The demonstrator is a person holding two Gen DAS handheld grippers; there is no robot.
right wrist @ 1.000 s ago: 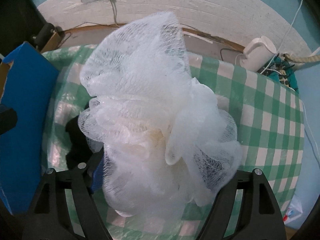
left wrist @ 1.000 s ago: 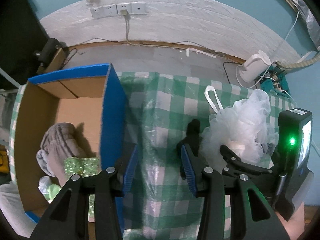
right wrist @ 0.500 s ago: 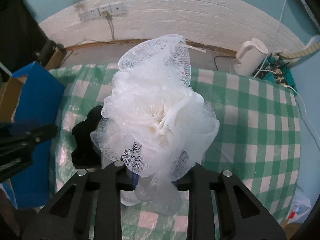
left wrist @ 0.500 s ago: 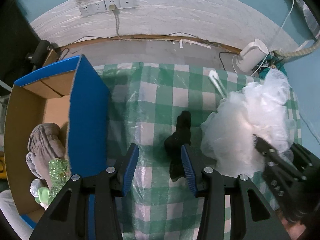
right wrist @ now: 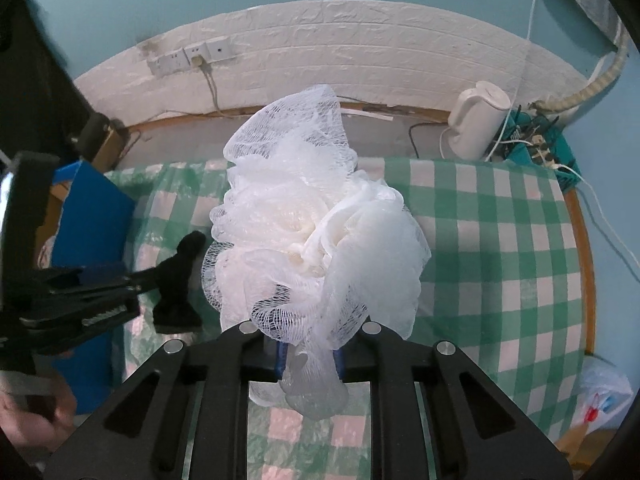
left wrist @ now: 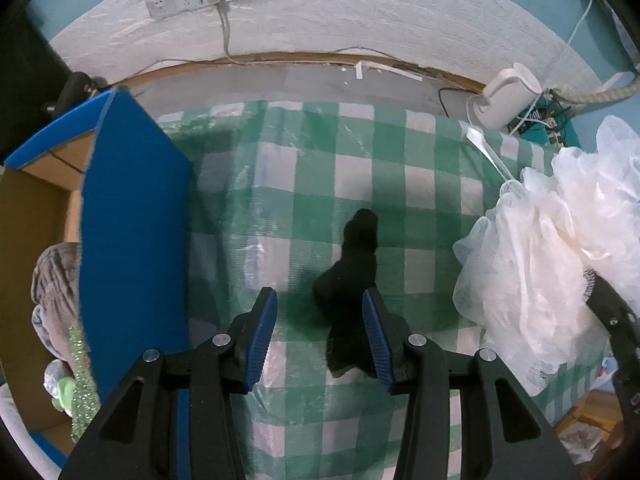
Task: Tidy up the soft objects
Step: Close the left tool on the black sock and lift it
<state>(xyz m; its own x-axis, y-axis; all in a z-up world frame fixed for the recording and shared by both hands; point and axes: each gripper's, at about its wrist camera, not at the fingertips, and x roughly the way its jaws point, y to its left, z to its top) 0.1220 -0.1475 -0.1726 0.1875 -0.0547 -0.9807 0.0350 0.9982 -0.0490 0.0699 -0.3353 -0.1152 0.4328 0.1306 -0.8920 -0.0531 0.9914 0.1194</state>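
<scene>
Hovering with jaws apart, the left gripper [left wrist: 319,334] is straddling the black sock [left wrist: 350,292], lengthwise toward the table's far edge; the right gripper [right wrist: 308,354] is clamping the white loofah [right wrist: 316,236].

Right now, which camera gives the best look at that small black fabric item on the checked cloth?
The left wrist view: the black fabric item lies unobstructed, centred below the open left gripper. The right wrist view shows it small, partly hidden by that gripper.

Sock [left wrist: 352,280] on the table [left wrist: 436,184], box [left wrist: 132,220] to its left, mesh sponge [left wrist: 536,264] to its right.
</scene>
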